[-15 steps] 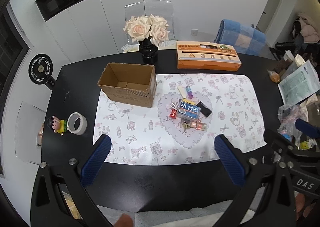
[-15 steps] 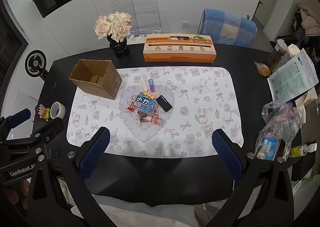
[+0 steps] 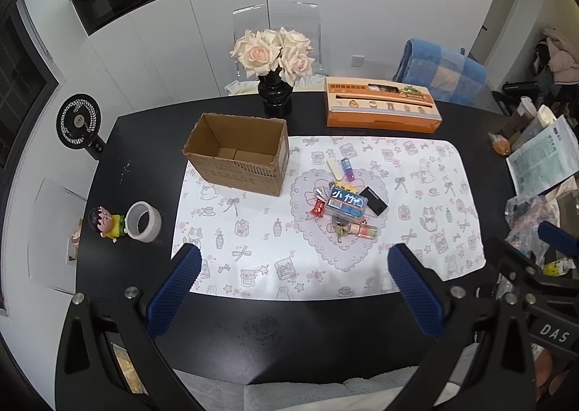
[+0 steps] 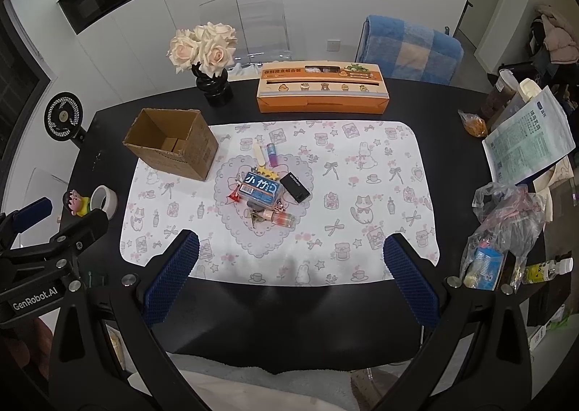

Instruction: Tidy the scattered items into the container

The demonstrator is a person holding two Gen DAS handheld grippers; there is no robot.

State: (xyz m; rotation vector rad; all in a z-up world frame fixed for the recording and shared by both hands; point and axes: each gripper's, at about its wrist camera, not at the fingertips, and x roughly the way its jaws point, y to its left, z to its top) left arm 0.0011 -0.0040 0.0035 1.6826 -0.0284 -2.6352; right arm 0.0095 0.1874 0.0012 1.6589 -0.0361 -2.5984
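An open, empty cardboard box (image 3: pixel 237 156) (image 4: pixel 173 143) stands at the left of a white patterned mat (image 3: pixel 416 201) (image 4: pixel 362 194). A pile of small items lies on the mat's heart: a blue box (image 3: pixel 345 202) (image 4: pixel 261 190), a black case (image 3: pixel 374 199) (image 4: pixel 295 187), a red wrapper (image 3: pixel 318 208), a purple tube (image 3: pixel 347 169) (image 4: pixel 272 155), a white stick (image 3: pixel 334 168) and a pink tube (image 3: pixel 362 230) (image 4: pixel 280 218). My left gripper (image 3: pixel 295 288) and right gripper (image 4: pixel 291 279) are open and empty, held above the table's near edge, short of the pile.
A vase of roses (image 3: pixel 275 63) and an orange carton (image 3: pixel 381 109) stand behind the mat. A tape roll (image 3: pixel 144 221) and a figurine (image 3: pixel 106 221) lie at the left. Plastic bags (image 4: pixel 506 226), a bottle (image 4: pixel 546 268) and papers (image 4: pixel 528 143) crowd the right.
Both grippers have hardly moved; the scene looks the same as half a second ago.
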